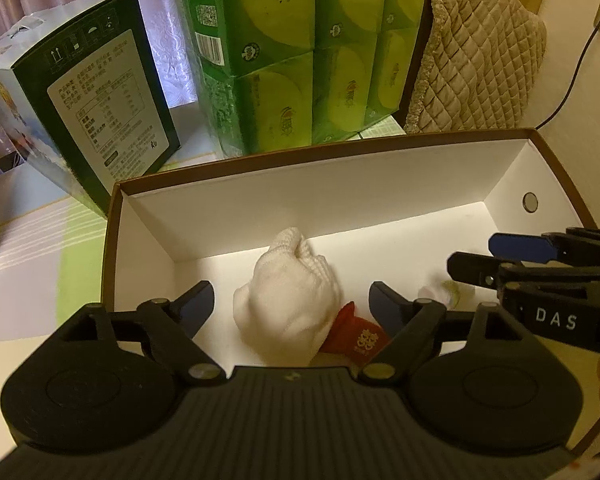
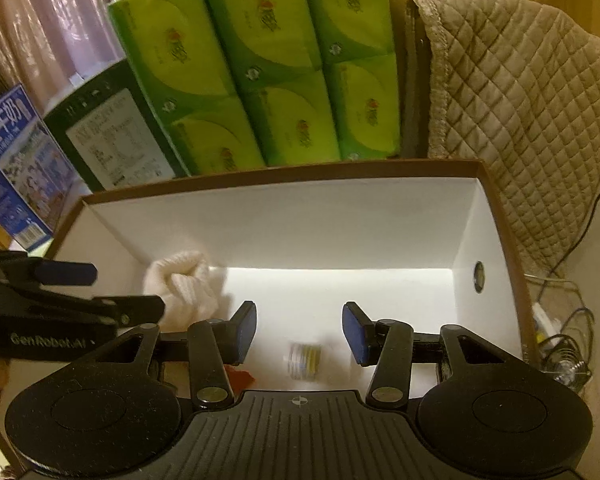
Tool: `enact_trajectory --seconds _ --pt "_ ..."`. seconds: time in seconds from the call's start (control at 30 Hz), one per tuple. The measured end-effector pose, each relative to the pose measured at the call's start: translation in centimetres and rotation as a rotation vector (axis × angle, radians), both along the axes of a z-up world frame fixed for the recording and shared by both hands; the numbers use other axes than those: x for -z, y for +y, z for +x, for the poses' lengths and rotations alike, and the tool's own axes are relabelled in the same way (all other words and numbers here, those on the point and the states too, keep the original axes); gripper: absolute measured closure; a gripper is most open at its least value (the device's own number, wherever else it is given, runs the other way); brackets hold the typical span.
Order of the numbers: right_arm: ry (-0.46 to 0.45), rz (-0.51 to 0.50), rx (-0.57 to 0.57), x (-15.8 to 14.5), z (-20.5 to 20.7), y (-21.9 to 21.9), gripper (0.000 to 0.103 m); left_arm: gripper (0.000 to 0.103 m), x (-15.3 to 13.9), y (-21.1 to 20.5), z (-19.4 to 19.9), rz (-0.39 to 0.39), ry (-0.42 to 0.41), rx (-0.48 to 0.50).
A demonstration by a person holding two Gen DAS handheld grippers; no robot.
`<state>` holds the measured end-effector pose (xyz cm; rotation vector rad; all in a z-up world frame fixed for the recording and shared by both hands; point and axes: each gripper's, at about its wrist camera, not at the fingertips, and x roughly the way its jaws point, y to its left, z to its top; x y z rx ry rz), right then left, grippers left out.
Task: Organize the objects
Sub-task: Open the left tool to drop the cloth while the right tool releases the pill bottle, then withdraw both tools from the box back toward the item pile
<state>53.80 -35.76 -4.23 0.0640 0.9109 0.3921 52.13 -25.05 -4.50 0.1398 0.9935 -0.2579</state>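
Note:
A brown box with white inside (image 1: 340,184) (image 2: 340,220) lies open below both grippers. In it a white knitted cloth bundle (image 1: 288,300) (image 2: 184,284) rests beside a red packet (image 1: 356,336) (image 2: 240,378). My left gripper (image 1: 292,302) hangs open over the bundle, touching nothing. A small blurred item with yellow and white stripes (image 2: 305,360) (image 1: 444,292) lies on the box floor. Above it my right gripper (image 2: 300,330) is open and holds nothing. The right gripper (image 1: 500,256) shows at the right in the left wrist view, the left gripper (image 2: 100,292) at the left in the other.
Green tissue packs (image 1: 300,48) (image 2: 260,72) stand behind the box. A dark carton with a label (image 1: 100,108) (image 2: 112,136) and a blue milk carton (image 2: 16,168) stand to the left. A quilted beige cover (image 1: 480,52) (image 2: 520,120) and cables (image 2: 560,344) lie at the right.

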Motion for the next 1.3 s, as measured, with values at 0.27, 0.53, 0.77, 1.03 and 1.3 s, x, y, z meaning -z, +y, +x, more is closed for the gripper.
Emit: enact_trajectory --seconds 0.27,0.53,0.77,1.03,1.3 --pt "-0.016 -0.016 0.033 -1.1 -1.8 -0.9 0.031 0.013 -1.3 0.3 -1.9 -0.015 -0.004 0.023" --pt "-0.024 0.011 0.074 -2.7 -4.6 -2.3 0.029 0.013 -3.0 0.6 -4.3 -0.043 -0.015 0.037" --pt "-0.043 0.043 0.089 -4.5 -7.0 -2.6 0.029 0.013 -5.2 1.1 -7.0 -0.064 -0.052 0.037" --pt "-0.073 0.092 0.100 -6.6 -10.5 -2.9 0.028 0.013 -7.1 3.0 -11.2 -0.079 -0.055 0.008" --pt "-0.083 0.112 0.085 -7.6 -14.6 -1.9 0.027 0.013 -8.9 5.9 -15.8 -0.106 -0.079 -0.028"
